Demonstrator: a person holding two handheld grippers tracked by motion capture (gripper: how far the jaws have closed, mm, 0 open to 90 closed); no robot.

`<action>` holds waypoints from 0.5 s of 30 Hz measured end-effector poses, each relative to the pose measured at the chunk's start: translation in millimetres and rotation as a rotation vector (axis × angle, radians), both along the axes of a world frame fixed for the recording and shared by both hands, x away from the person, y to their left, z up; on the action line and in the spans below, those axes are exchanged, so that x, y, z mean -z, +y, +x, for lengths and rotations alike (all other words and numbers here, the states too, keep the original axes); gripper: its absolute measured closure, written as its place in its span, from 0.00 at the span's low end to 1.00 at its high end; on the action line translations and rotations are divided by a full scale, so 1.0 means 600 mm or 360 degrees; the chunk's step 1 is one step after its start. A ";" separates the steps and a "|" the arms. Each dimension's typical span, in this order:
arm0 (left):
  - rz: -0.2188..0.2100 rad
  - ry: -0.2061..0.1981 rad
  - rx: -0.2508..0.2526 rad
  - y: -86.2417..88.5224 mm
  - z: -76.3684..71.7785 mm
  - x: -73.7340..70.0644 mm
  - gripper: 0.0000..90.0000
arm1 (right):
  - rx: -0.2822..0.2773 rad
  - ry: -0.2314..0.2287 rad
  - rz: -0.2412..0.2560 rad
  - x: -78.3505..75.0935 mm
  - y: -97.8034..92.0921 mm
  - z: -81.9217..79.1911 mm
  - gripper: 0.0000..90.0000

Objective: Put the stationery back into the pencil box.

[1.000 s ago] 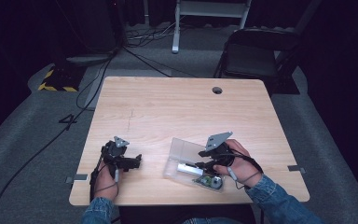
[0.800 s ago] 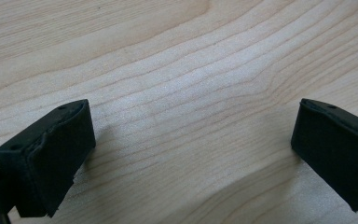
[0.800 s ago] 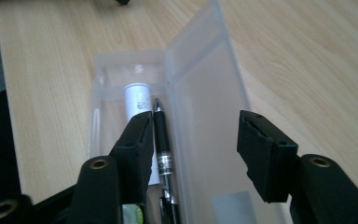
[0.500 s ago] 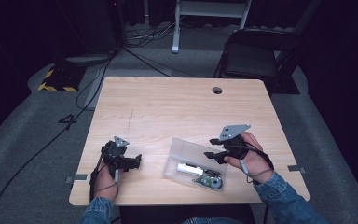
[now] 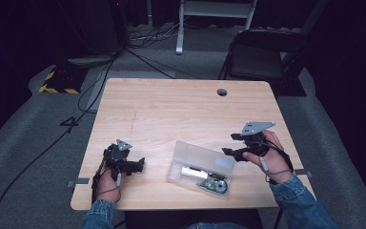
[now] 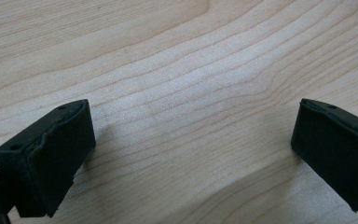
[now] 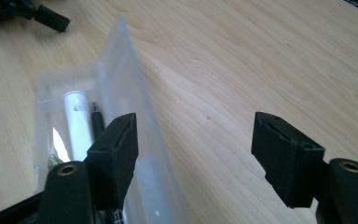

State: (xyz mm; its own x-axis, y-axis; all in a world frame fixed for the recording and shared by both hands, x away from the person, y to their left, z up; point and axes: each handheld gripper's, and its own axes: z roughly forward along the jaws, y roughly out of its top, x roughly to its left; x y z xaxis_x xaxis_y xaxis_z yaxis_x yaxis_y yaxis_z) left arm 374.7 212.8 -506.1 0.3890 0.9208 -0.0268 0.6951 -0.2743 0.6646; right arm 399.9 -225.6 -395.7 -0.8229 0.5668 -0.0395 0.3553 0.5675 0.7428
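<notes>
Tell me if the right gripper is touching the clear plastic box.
Apart. The high view shows bare table between the right gripper and the clear plastic box; its jaws stand open and empty.

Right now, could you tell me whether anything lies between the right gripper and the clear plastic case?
Nothing visible does: the right gripper hangs open just beside the open clear plastic case, with only bare light wooden table between them.

Dark studio, one lit table.
Wooden table [image 5: 186,109], black surrounds, cables [image 5: 143,36] and folding chair [image 5: 262,57] beyond the grippers.
</notes>
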 end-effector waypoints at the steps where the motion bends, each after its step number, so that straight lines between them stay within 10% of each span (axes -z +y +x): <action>1: 0.0002 0.0000 -0.0001 0.000 0.000 0.000 0.00 | 0.0023 -0.0007 0.0005 0.000 -0.007 0.002 0.35; 15: 0.0002 0.0000 -0.0001 0.000 0.000 0.000 0.00 | 0.0377 -0.0051 0.0030 0.038 -0.096 0.058 0.32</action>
